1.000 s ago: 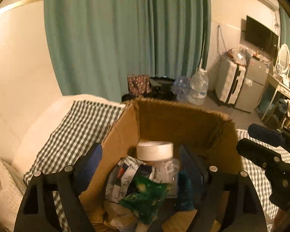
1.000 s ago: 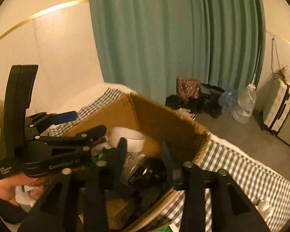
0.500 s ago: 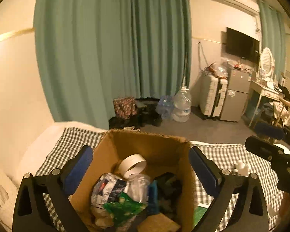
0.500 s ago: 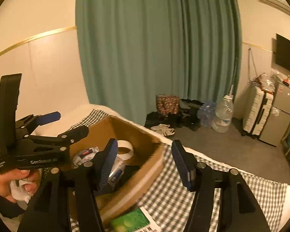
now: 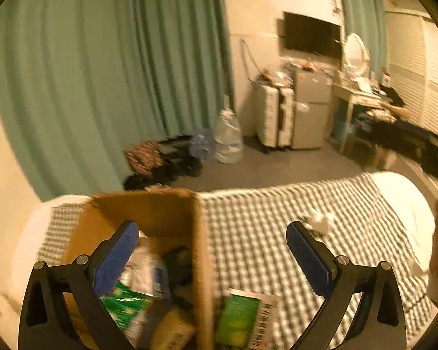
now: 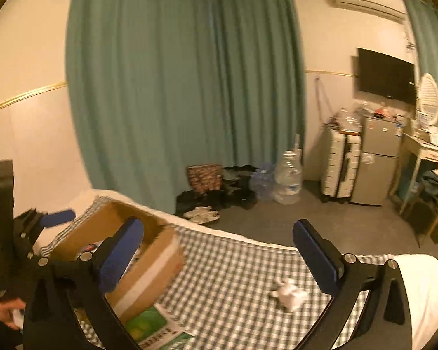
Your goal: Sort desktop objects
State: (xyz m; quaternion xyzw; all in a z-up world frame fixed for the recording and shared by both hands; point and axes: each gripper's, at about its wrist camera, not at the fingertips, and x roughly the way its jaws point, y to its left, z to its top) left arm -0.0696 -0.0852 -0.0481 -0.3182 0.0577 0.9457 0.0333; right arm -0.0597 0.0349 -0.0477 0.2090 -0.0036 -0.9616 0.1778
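Claws both stand wide apart and empty. The left claw (image 5: 213,250) straddles the right wall of the cardboard box (image 5: 200,248); nothing sits between its pads. The right claw (image 6: 219,248) has just been opening, with nothing between its pads, and hangs over the checked bedspread (image 6: 233,271).

Contents of the box: crinkled packets, a green wrapper (image 5: 122,303) and dark items, blurred and not further identifiable.

Items outside the box: a green printed leaflet (image 6: 151,328) lies flat on the bedspread, touching the box's near corner. A small white crumpled wad (image 6: 289,293) lies well apart from the box, near the right claw's right finger.

Handling judgement: the wad looks like tissue, so light, soft and compressible. It should tolerate a pinch anywhere across its middle and carries no breakage risk, though loose corners may slip free. The leaflet appears thin, limp and flush with the cloth. Its free edge away from the box offers the best hold; the soft bedding beneath should yield and let a pad slide under.
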